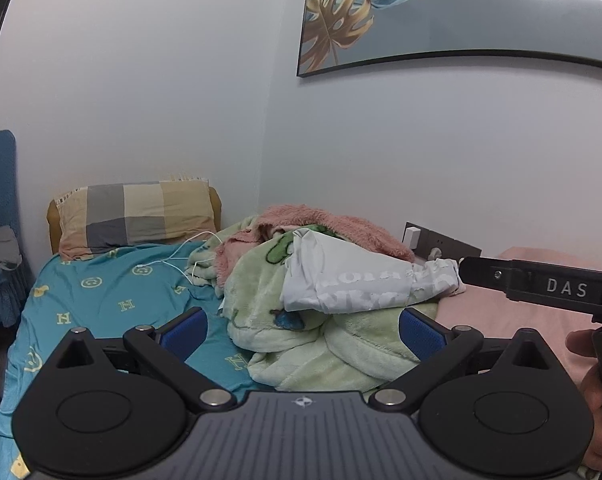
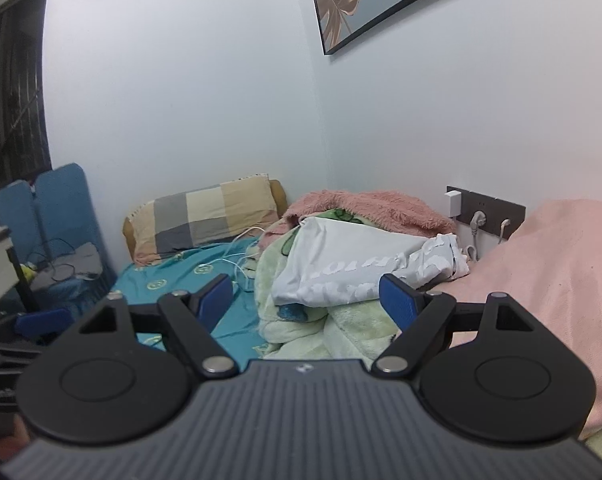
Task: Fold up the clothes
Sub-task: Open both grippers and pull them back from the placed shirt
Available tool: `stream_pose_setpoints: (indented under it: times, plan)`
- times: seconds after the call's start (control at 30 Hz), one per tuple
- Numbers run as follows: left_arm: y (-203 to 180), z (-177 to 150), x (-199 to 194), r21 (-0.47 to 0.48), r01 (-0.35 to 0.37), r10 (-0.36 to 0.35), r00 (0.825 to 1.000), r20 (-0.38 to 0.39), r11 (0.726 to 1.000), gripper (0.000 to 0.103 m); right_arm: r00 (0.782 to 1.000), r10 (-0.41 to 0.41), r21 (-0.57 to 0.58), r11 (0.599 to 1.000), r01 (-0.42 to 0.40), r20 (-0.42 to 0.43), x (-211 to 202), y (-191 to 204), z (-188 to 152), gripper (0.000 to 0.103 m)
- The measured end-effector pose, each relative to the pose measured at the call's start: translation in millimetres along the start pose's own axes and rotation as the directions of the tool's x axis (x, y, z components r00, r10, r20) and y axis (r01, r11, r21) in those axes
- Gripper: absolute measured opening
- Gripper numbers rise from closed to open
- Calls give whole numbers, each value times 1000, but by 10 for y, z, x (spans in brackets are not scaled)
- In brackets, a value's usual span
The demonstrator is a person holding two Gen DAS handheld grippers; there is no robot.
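A crumpled white garment with pale lettering (image 1: 357, 280) lies on top of a heaped green fleece blanket (image 1: 301, 344) on the bed; it also shows in the right wrist view (image 2: 353, 268). My left gripper (image 1: 303, 328) is open and empty, low over the blanket, short of the garment. My right gripper (image 2: 307, 300) is open and empty, just in front of the garment. The right gripper's black body (image 1: 541, 284) shows at the right of the left wrist view, beside the garment's right end.
A pink fluffy blanket (image 1: 341, 228) lies behind the garment. A pink cover (image 2: 549, 264) spreads on the right. A teal sheet (image 1: 113, 300), a checked pillow (image 1: 137, 216) and a white cable (image 1: 181, 256) lie left. Wall sockets (image 2: 485, 212) and a blue chair (image 2: 57, 208) stand nearby.
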State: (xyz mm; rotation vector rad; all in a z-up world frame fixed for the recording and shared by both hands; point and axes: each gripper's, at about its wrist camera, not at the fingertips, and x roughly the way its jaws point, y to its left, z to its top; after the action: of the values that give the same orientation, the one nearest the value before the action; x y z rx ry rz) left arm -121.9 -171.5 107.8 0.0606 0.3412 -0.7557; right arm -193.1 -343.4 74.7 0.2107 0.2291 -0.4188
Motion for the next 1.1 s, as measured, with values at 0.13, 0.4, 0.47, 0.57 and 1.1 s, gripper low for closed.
stream_pose_setpoints:
  times: [0.13,0.4,0.47,0.57,1.1]
  plan:
    - [36,-67,-20,19,-3,3,1000,10,1000,103,1000,-24,-12,1000,24,10,13,72,-71,82]
    - [172,-108,-86,14,-27,27,999,19,1000,103,999,-54,-12,998,54,2,-34,186,-178,82]
    - [190,-110,-108,21,-41,41,999,24,999,103,999,-52,-12,999,52,5,-56,204,-204,82]
    - [209,-104,-118,23,-28,27,999,21,999,103,999,-49,-13,999,49,14,-83,228,-234,82]
    - [162,-121,-126,29,-37,36,999,23,999,103,999,-40,-23,999,41,14,-71,285,-273,82]
